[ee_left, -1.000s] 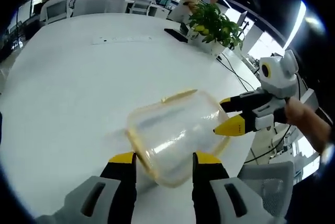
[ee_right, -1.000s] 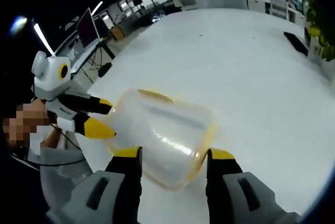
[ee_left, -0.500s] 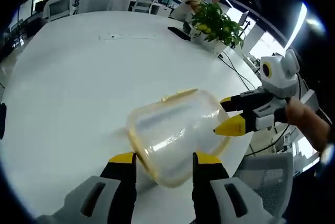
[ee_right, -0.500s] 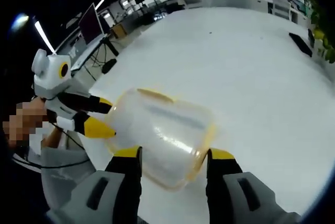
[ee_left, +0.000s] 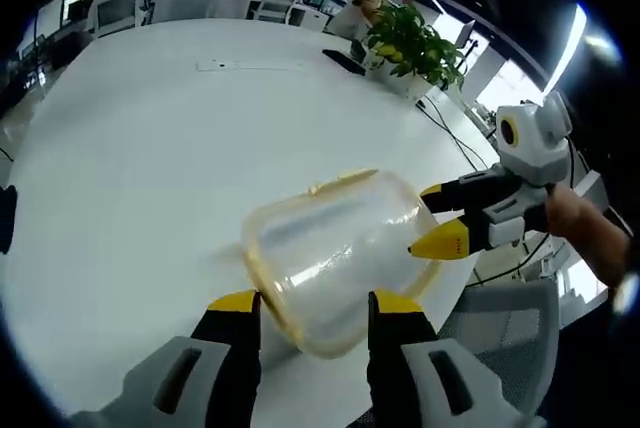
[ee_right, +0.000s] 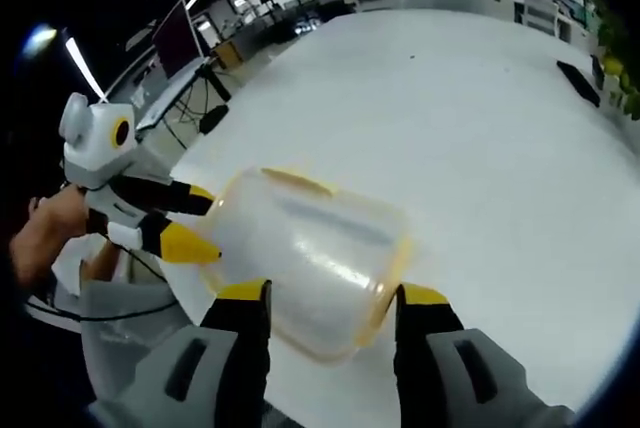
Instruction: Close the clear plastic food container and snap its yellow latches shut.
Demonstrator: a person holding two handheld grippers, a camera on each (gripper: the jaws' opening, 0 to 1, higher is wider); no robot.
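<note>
Two grippers clamped the clear container (ee_left: 335,253) from opposite ends above the white counter (ee_left: 150,148). Left gripper (ee_left: 312,300) had its fingers closed on one end; right gripper (ee_right: 325,293) gripped the opposite end, a hand (ee_left: 585,228) behind it.

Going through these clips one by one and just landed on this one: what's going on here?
A person is working a clear plastic food container between two tools above a white table. The left hand-held gripper straddles one end of it, and the right hand-held gripper straddles the opposite end. Both sets of jaws sit either side of the container's yellow-trimmed rim. Whether the latches are snapped shut cannot be told.
</note>
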